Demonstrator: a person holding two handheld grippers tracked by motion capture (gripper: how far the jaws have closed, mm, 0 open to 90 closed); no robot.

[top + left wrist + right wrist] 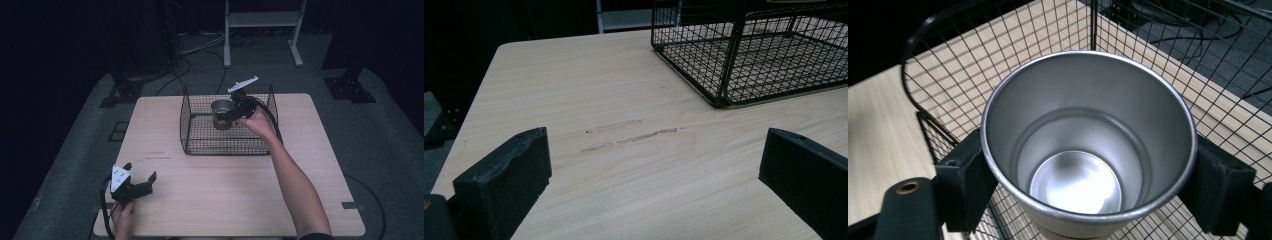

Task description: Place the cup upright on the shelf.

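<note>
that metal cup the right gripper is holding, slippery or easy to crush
The metal cup looks smooth and polished, so probably slippery between the right gripper pads. Its walls look rigid, so crushing seems unlikely. It is empty and tapers downward, so likely light and somewhat tippy.

Room was dim, mostly black beyond a grey carpeted floor (390,150). A light wood table (225,195) with rounded corners stood in the middle, faint scuff marks (629,137) on its top. Behind it stood a white metal stand (262,25) on two feet; black cables (185,60) ran over the floor near it, and dark base plates (350,89) sat on the floor at right and left (122,90) of the table's far end.
</note>
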